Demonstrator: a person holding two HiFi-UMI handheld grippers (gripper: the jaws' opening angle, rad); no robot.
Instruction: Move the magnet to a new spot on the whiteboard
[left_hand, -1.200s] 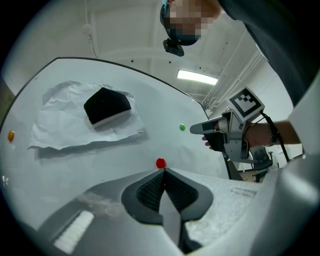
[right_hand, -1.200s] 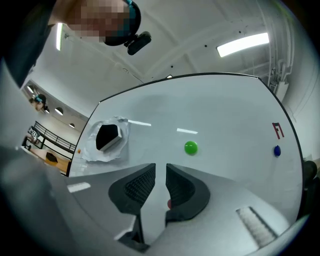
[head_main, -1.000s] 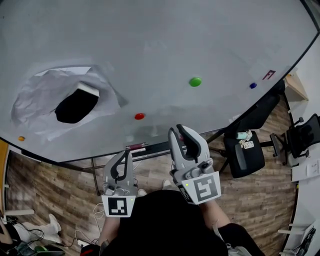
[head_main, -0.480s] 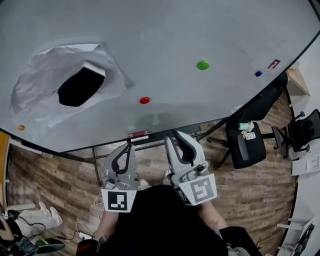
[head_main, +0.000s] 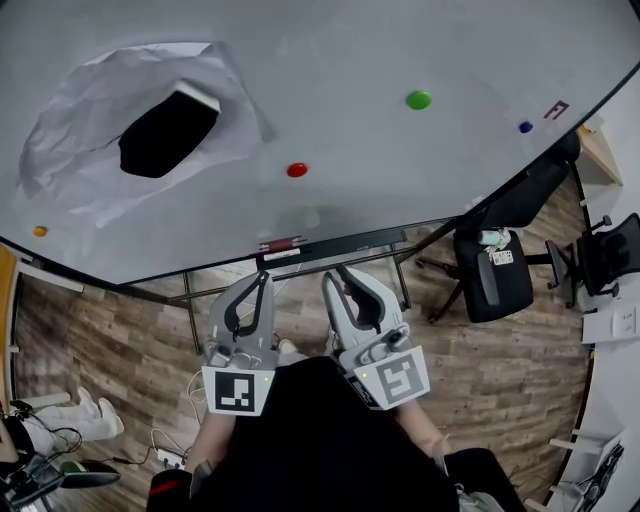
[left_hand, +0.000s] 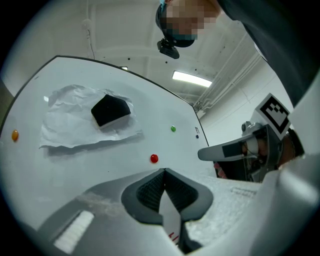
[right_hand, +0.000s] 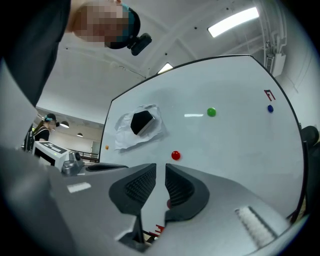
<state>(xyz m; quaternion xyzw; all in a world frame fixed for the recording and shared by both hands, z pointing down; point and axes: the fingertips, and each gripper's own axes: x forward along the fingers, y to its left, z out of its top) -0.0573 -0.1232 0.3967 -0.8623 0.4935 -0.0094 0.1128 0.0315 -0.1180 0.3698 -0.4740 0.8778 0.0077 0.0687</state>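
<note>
Head view looks down on a whiteboard (head_main: 400, 40) with two grippers below its lower edge. An orange magnet (head_main: 40, 231) sits near the whiteboard's left edge. To its right, toward the upper left, a crumpled sheet of paper (head_main: 80, 150) clings to the whiteboard around a black object (head_main: 168, 133).

The left gripper (head_main: 264, 280) hangs below the whiteboard's lower edge, over the wood floor (head_main: 120, 340). Its jaws are clenched tip to tip with nothing between them, as the left gripper view shows.

The red magnet (head_main: 297, 170) is stuck low on the whiteboard, about midway between its left and right edges, above both grippers and well apart from them. Under it, a red marker (head_main: 280, 244) lies along the lower edge.

The right gripper (head_main: 336, 274) is just beside the left one. Its jaws have just been closing and stand a narrow slit apart, gripping nothing.

Farther right and higher up is a green magnet (head_main: 419, 99). A blue magnet (head_main: 525, 127) and a small red mark (head_main: 556, 109) are near the right edge. A black office chair (head_main: 492, 290) stands on the floor below that edge.
</note>
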